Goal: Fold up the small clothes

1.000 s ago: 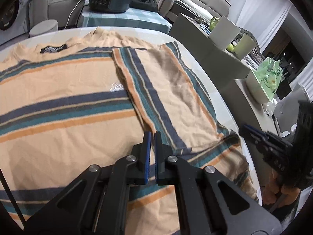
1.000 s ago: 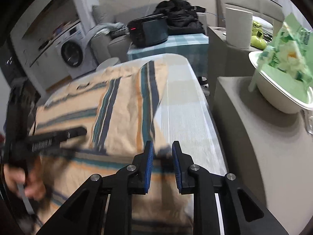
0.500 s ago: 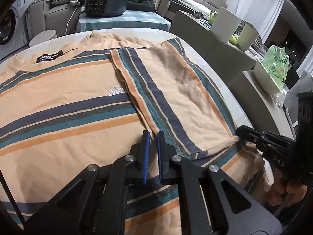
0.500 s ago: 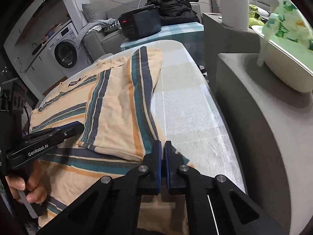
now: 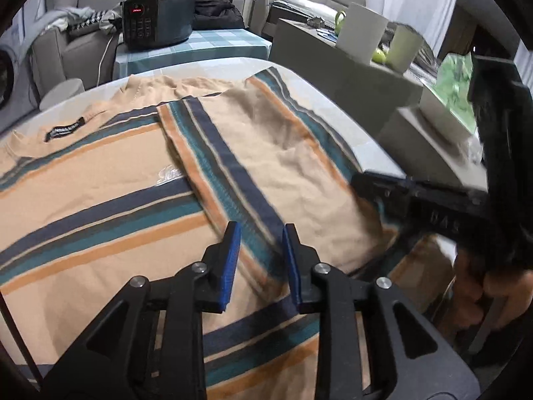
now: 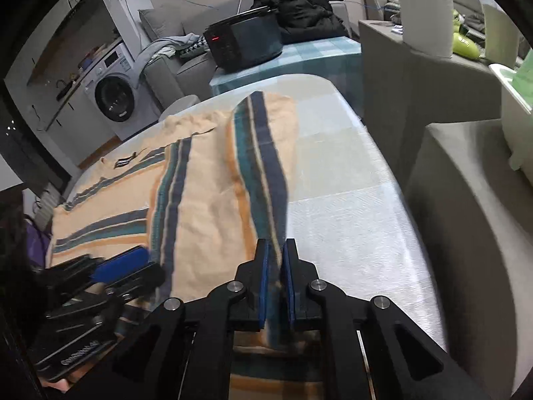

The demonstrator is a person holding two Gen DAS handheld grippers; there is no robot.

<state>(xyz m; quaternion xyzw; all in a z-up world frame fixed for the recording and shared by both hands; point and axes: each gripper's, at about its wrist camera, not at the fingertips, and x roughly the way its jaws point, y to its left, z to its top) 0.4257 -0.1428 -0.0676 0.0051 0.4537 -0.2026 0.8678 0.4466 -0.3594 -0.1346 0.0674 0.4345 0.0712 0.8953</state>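
Observation:
A peach shirt (image 5: 100, 183) with navy, teal and orange stripes lies flat on the pale table (image 6: 349, 216). Its right side is folded over as a flap (image 5: 283, 153). My left gripper (image 5: 261, 256) hovers over the flap's striped inner edge, jaws opening, pads clear of the cloth. My right gripper (image 6: 274, 266) is at the flap's outer fold, where a striped band (image 6: 266, 173) runs up between the pads and fills the narrow gap. Its jaws are opening slightly. Each gripper shows in the other's view: the right gripper (image 5: 383, 186) and the left gripper (image 6: 133, 266).
A grey counter (image 6: 449, 183) runs close along the table's right edge, bearing a white bowl (image 5: 443, 113) with a green packet. Behind the table stands a black cooker (image 5: 156, 20) on a checked cloth. A washing machine (image 6: 113, 96) is far left.
My left jaws went from shut to apart. My right jaws closed, then moved in over the flap's outer fold, and striped cloth now sits between them.

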